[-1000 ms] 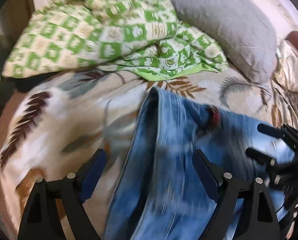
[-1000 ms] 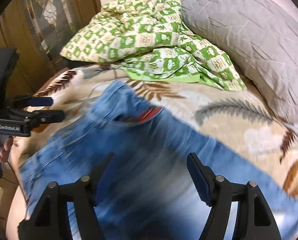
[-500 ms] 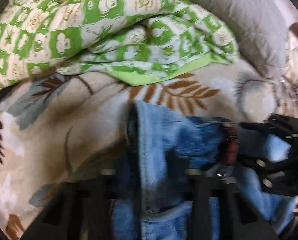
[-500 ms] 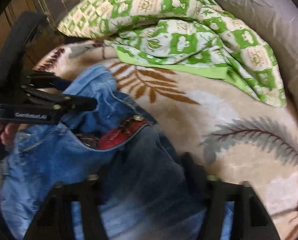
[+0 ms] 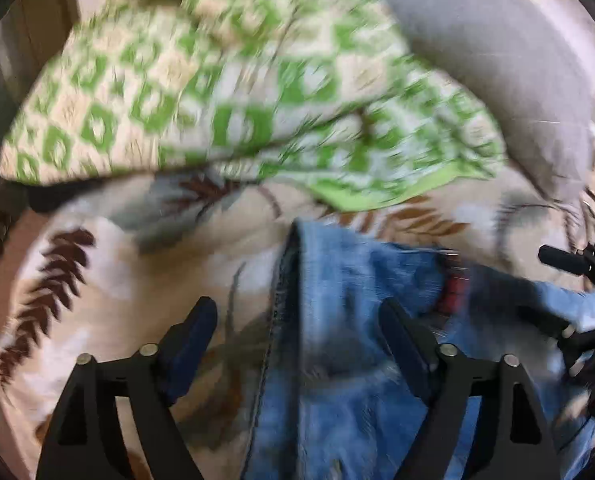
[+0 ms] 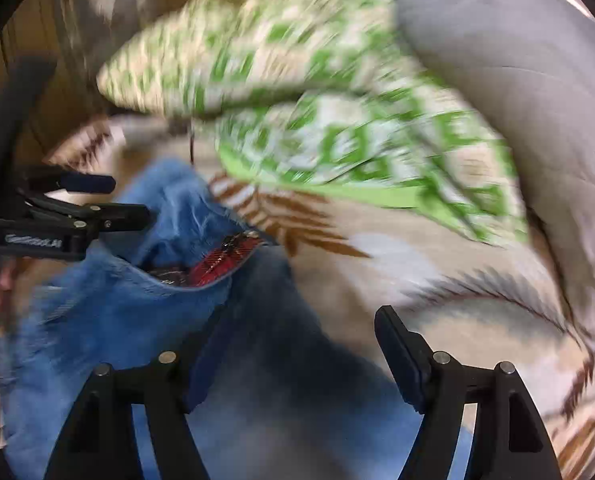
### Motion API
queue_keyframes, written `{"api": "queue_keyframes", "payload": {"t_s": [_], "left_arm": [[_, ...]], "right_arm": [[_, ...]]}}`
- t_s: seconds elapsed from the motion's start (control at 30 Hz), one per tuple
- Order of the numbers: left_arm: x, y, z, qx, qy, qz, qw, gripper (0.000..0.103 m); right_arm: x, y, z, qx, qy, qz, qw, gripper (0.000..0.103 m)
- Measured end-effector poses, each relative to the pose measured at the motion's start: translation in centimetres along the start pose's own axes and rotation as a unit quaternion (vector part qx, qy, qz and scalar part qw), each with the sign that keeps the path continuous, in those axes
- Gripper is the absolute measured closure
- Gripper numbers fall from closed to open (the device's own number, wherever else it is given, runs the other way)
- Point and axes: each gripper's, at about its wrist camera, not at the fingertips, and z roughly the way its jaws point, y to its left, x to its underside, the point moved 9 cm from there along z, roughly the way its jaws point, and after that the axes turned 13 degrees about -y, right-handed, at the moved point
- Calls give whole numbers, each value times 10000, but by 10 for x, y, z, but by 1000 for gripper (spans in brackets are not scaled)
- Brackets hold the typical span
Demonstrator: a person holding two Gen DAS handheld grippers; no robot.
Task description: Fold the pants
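Both my grippers gape apart, gripping nothing: the left gripper (image 5: 297,328) straddles the jeans' (image 5: 349,320) folded edge, the right gripper (image 6: 297,340) hovers over their waistband on the leaf-print blanket (image 6: 397,248), blurred, seemingly without contact.

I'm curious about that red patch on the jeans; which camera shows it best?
The right wrist view: the red patch sits near the middle at the jeans' opening. In the left wrist view it is only a blurred red smear off to the right.

leaf-print bedspread (image 5: 145,280), green quilt (image 5: 217,92), grey pillow (image 6: 517,92), wood panelling (image 6: 21,92).
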Motion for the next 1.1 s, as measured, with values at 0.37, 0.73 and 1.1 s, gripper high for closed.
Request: {"api": "queue_keyframes", "payload": {"t_s": [0.37, 0.73, 1.1], "left_arm": [[6, -171, -55, 1222, -29, 1468, 9816, 1], [4, -271, -3, 1384, 312, 2431, 9596, 1], [9, -294, 58, 1620, 529, 3220, 9313, 1]], "right_arm": [[86, -164, -218, 1078, 46, 1101, 9881, 22], [172, -286, -214, 814, 924, 3260, 9373, 23], [191, -282, -152, 444, 1389, 2936, 9448, 80]]}}
